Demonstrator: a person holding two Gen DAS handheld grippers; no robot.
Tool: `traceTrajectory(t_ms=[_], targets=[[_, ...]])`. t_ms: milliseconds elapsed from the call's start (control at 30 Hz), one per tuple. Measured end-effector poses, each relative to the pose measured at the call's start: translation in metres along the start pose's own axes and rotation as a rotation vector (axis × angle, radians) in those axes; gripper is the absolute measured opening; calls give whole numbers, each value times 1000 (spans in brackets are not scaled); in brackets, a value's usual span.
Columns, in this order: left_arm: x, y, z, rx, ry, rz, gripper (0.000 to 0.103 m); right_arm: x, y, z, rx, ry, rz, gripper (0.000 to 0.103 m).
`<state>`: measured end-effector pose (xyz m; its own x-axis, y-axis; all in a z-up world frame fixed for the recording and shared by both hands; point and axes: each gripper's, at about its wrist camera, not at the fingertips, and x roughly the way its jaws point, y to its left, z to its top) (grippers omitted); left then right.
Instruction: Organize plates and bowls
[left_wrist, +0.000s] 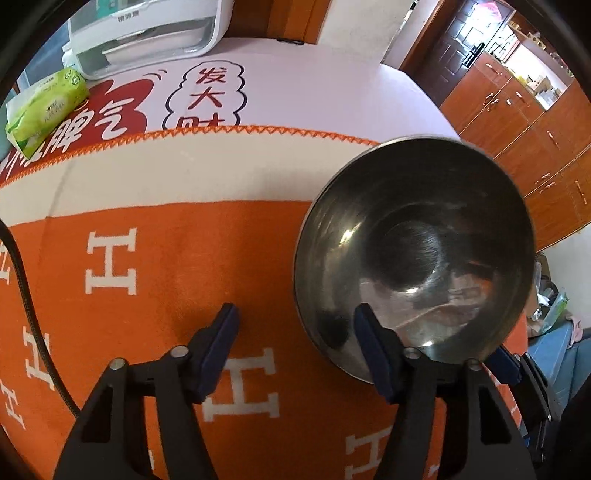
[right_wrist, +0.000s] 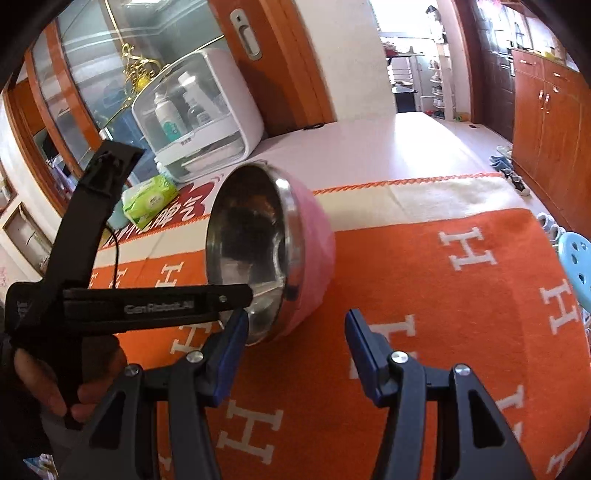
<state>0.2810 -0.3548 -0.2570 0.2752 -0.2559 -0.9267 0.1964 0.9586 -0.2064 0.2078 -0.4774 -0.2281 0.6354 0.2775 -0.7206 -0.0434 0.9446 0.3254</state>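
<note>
A steel bowl with a pink outer shell (left_wrist: 413, 254) is tilted on its side over the orange blanket (left_wrist: 177, 266). In the right wrist view the bowl (right_wrist: 269, 251) faces left, its lower rim near the blanket. My left gripper (left_wrist: 295, 347) is open; its right finger (left_wrist: 373, 347) is inside the bowl's rim and its left finger is outside. The left gripper's body (right_wrist: 147, 306) shows in the right wrist view, reaching into the bowl. My right gripper (right_wrist: 293, 354) is open and empty, just right of the bowl. Another blue pad (left_wrist: 506, 365) shows behind the bowl's lower rim.
A white cabinet-style box with bottles (right_wrist: 199, 110) and a green tissue pack (right_wrist: 149, 199) stand at the table's far left. The pink tablecloth (left_wrist: 314, 88) lies beyond the blanket. Wooden cupboards (right_wrist: 546, 122) and a blue stool (right_wrist: 580, 258) are to the right.
</note>
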Motion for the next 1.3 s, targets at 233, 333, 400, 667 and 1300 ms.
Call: traceTrajectory(t_ms=[233,333,400,667,1300], targets=[[-1,-1,-2,-13,-23,-38,40,4,0,-2,-8,6,9,43],[-1,-5,-4,3,-31,-59,28,4,0,-2,-3,3,12,37],[-1,-9,-5,11,-33,-67,24,3,-1,-2,1,3,10,32],[-9,-12,-6,17,-57,-69,16,3,-9,1,31,22,-16,25],[-21,-21,-24,7,3,-67,15,-16,-15,-6,116,104,-60,17]])
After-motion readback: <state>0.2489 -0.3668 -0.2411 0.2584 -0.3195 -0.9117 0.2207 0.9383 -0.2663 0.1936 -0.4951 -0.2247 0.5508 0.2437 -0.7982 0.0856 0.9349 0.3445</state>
